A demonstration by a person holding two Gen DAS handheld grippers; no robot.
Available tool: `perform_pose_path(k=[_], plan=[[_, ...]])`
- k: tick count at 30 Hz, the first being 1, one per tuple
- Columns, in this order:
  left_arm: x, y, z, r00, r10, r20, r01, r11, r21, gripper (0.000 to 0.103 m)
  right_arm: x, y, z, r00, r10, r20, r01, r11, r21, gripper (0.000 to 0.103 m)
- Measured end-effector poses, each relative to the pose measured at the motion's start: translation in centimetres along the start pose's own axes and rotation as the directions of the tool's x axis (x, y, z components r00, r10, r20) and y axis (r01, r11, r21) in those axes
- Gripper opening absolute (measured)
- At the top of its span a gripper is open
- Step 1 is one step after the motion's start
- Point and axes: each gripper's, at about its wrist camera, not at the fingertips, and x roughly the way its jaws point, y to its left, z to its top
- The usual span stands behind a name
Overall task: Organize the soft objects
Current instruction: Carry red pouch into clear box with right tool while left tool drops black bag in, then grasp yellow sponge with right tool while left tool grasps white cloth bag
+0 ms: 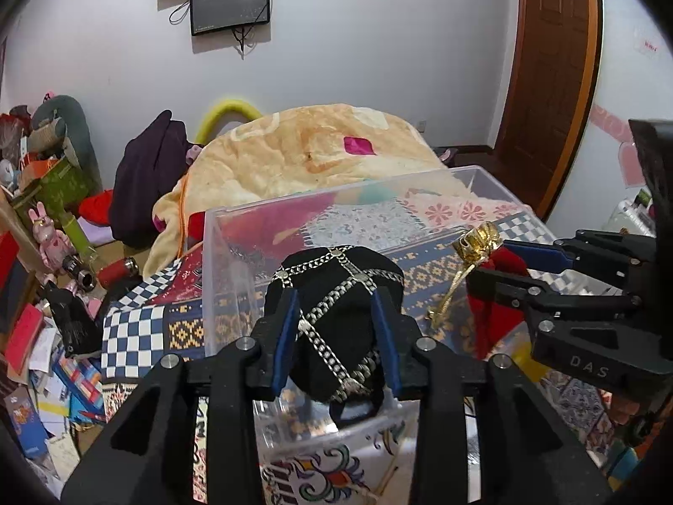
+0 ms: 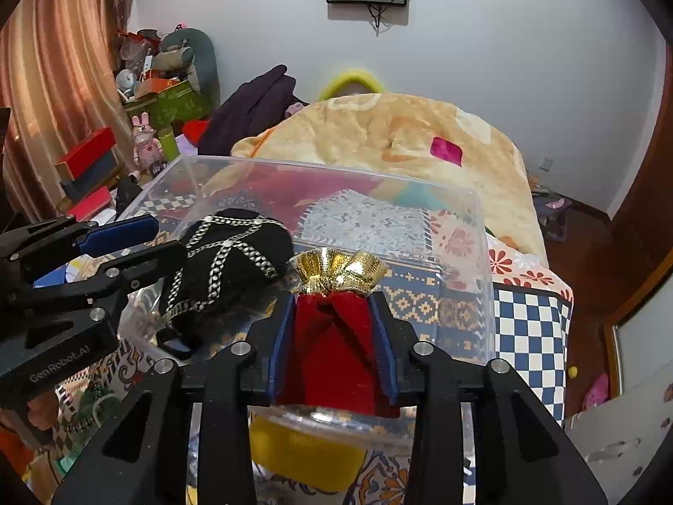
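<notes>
Pouches both clamped: black chained pouch (image 1: 332, 320) between left jaws, red velvet pouch (image 2: 332, 345) between right, over clear bin (image 1: 336, 206). Chains could snag the rim on release.

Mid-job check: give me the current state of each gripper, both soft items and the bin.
left gripper: shut on the black pouch.
right gripper: shut on the red pouch.
black pouch: held over the bin, chain straps crossed around it.
red pouch: held upright, gold top cinched.
clear bin: lidless, sitting on the patterned bedspread.
wall screen: dark.
</notes>
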Motion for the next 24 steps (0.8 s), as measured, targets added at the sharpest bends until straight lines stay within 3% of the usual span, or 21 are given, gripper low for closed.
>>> perform_pose_path(k=[4,7,11,14,15,18,24], plan=[[-1.5,0.1,-0.3,0.999,-0.023,0.031,0.024,1.000,-0.010,0.038,-1.1,-0.1,-0.4,1.000,0.008,0.015,-0.008,1.000,-0.004,0.038],[-2.9,0.2,-0.5,0.997,-0.045,0.056,0.047,0.999,-0.024,0.047,-2.1,-0.4,-0.8,0.999,0.022,0.035,-0.022,1.000,0.002,0.045],[-4.8,-0.3,-1.2,0.995,-0.049,0.089,0.050,0.999,-0.003,0.048,-4.0,-0.5,-1.3,0.996,0.046,0.075,-0.047,0.999,0.008,0.046],[-6.1,-0.8,-1.9,0.992,-0.061,0.110,0.061,0.998,0.009,0.060,-5.5,-0.3,-2.0,0.993,0.052,0.110,-0.053,0.999,0.002,0.051],[-6.4,-0.9,-2.2,0.991,-0.066,0.115,0.065,0.998,0.014,0.062,-5.9,-0.2,-2.2,0.991,0.052,0.123,-0.052,0.999,0.001,0.058],[-7.2,-1.5,-3.3,0.990,-0.085,0.114,0.082,0.996,0.035,0.067,-7.2,0.0,-3.2,0.985,0.043,0.165,-0.042,0.999,-0.007,0.066],[-6.7,-2.0,-5.7,0.992,-0.109,0.070,0.106,0.993,0.050,0.076,-7.4,0.3,-5.0,0.986,0.031,0.165,-0.028,0.999,-0.019,0.068]])
